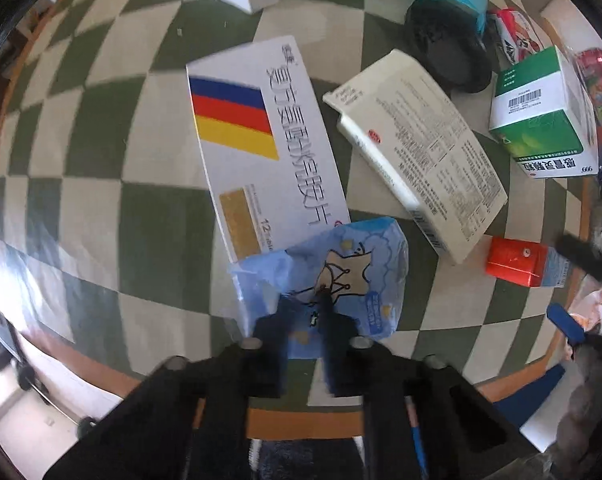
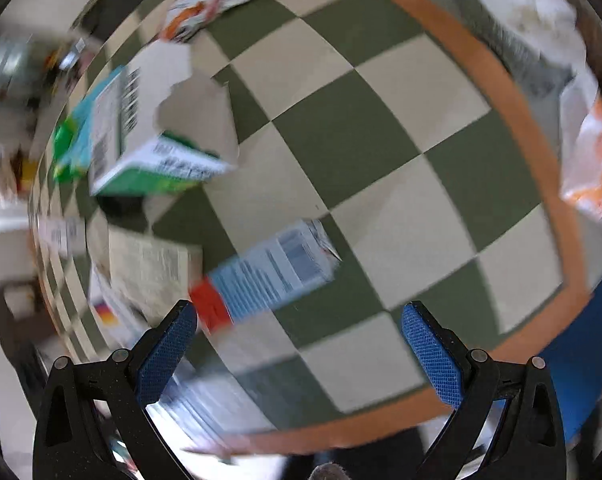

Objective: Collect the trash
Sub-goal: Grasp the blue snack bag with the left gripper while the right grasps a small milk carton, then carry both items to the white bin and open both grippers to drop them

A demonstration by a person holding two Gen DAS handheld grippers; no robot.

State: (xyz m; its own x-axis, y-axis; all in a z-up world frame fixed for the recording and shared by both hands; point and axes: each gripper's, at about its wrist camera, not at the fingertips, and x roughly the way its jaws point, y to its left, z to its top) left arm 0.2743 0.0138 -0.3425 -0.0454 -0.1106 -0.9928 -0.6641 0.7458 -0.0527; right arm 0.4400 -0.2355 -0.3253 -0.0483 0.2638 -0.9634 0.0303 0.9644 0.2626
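Where blur smears, carton (image 2: 267,276) print seemingly unreadable

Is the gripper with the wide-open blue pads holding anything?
No, the right gripper is open, with only bare checkered tablecloth between its pads.

Crumpled light-blue wrapper (image 1: 341,276) with a cartoon print, lying on the checkered counter (image 1: 101,208), overlapping the near end of a flat white medicine box (image 1: 261,140). Red-and-blue carton (image 2: 267,276) lies on its side nearby.
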